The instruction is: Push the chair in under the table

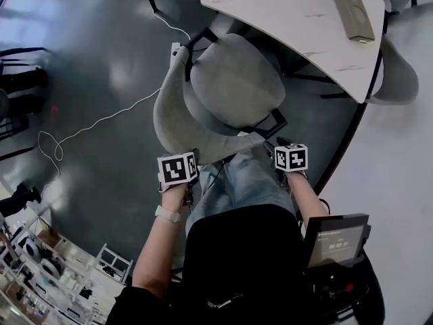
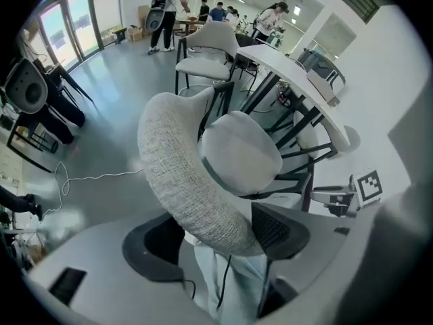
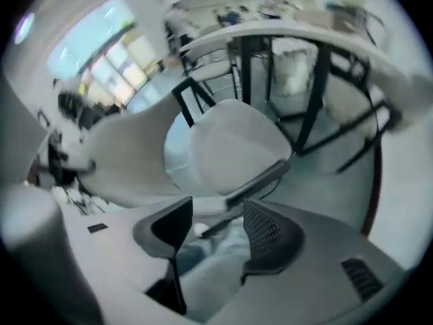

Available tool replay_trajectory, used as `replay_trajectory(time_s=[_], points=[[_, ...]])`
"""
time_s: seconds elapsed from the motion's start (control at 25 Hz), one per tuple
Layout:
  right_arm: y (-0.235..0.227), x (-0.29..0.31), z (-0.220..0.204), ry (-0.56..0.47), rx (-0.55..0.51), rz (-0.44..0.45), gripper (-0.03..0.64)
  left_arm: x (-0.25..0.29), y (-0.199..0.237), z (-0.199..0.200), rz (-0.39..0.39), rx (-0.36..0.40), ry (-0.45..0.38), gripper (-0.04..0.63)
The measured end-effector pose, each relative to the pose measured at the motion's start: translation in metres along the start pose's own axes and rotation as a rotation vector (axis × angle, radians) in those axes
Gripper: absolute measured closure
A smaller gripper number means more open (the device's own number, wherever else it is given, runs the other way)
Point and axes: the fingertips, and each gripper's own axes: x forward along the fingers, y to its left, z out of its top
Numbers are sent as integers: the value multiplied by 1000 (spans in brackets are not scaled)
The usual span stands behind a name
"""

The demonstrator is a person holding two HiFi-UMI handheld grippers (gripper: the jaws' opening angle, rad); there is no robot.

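The jaws of my left gripper (image 2: 216, 239) stood spread, with the curved backrest (image 2: 183, 175) of the grey fabric chair (image 1: 233, 90) lying between them but not visibly squeezed. My right gripper (image 3: 213, 232) was spread too, with nothing between its jaws, near the backrest's right end. Only the far edge of the seat sat under the white marbled tabletop (image 1: 284, 12). Most of the seat and the whole backrest were out on the near side, so I judged most of the pushing was left to do.

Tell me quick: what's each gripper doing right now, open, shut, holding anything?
Left gripper: open, the chair back between its jaws but not clamped.
Right gripper: open, holding nothing.
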Motion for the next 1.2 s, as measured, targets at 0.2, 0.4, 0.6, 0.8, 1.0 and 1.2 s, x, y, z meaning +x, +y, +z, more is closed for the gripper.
replay_trajectory(time_s=[0.2, 0.4, 0.6, 0.8, 1.0, 1.2], points=[[94, 17, -17, -33, 642, 352, 380, -36, 28, 35, 141, 170, -101, 287], [141, 43, -27, 38, 825, 427, 357, -28, 60, 84, 172, 244, -114, 287], [159, 65, -32, 69, 950, 445, 357, -3, 70, 118, 152, 279, -35, 287], [161, 69, -31, 34, 1024, 508, 371, 44, 61, 91, 78, 270, 150, 293], [158, 69, -24, 13, 1072, 546, 393, 46, 57, 91, 72, 220, 130, 348], [150, 64, -22, 17, 1079, 534, 406, 45, 49, 91, 59, 152, 133, 360]])
